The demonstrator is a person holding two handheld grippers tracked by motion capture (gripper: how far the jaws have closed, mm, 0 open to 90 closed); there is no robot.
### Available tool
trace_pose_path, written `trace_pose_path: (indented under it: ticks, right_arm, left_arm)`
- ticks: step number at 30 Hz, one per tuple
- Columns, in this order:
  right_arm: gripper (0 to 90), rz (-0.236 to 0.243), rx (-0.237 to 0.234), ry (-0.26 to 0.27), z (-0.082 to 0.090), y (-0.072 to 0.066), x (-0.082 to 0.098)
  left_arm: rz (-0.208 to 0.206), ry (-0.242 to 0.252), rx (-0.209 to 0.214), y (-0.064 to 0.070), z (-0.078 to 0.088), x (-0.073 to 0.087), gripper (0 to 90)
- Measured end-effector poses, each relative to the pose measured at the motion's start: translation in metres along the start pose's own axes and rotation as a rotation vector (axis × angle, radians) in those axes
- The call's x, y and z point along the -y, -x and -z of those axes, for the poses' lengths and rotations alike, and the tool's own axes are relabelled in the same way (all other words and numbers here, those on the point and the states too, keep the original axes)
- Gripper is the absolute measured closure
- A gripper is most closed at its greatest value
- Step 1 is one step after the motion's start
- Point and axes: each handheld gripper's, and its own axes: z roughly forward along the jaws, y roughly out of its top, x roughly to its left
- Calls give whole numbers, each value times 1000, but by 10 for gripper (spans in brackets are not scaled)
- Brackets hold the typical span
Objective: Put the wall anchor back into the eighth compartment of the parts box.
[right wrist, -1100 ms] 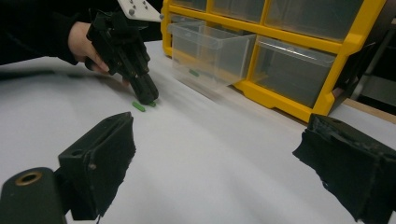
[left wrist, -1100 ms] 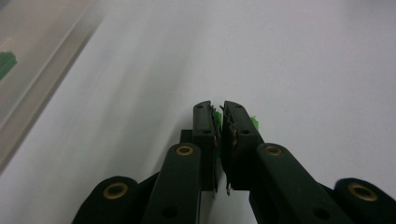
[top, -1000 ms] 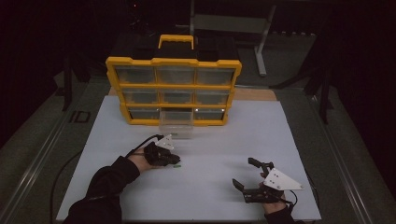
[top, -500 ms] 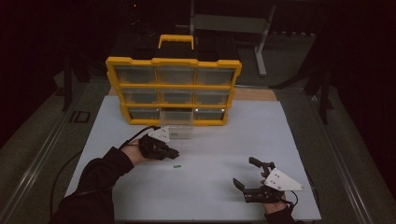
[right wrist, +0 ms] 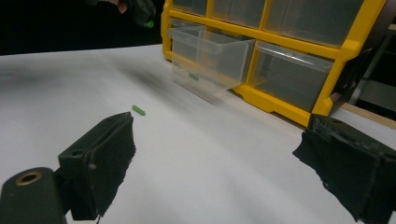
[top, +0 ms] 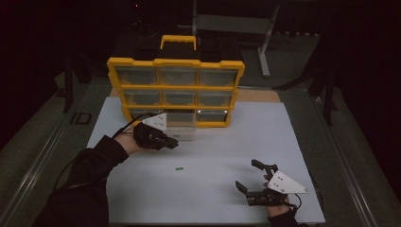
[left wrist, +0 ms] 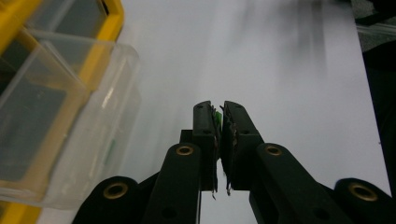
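Black sleeve, 2 black grippers with grey plates

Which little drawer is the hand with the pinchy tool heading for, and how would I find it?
Find the yellow organizer standing at the back of the white table. Look along its bottom row to the clear drawer in the middle. It alone is pulled out, right beside the left gripper.

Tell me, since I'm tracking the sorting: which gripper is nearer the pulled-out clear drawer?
Left. The left gripper is just beside the clear drawer; the right gripper sits far off, near the table's front edge.
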Motion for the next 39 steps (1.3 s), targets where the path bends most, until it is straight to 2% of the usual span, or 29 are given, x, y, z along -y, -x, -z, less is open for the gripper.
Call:
trace_pose_path:
  ticks: [6,12,14,19,22,25,27,29,31,35,39]
  right_arm:
    - [93,-2,1,2,0,0,0]
    - [93,-2,-1,1,0,0,0]
    - [93,-4,-1,3,0,0,0]
    - [93,-1,-3,1,0,0,0]
    - [93,-3,-2,3,0,0,0]
    - [93,-3,0,5,1,0,0]
    - [93,-4,-1,4,1,0,0]
    - [93,-3,0,4,1,0,0]
    - [93,-3,-1,5,1,0,0]
    - [93,-2,-2,3,1,0,0]
    - [93,-2,-2,1,1,0,0]
  left_arm:
    - [0,34,-13,-7,12,-12,843]
    - [7,73,-46,-19,27,-24,843]
    - [16,104,-61,-24,32,-28,843]
    - [47,154,-88,-33,37,-31,843]
    - [79,195,-99,-39,37,-30,842]
    - [121,215,-146,-44,35,-28,841]
    - [145,227,-157,-47,32,-26,841]
    - [171,228,-171,-50,29,-25,841]
    - [178,229,-186,-52,26,-24,841]
    - [216,203,-196,-58,15,-22,841]
    - [229,169,-218,-60,4,-18,840]
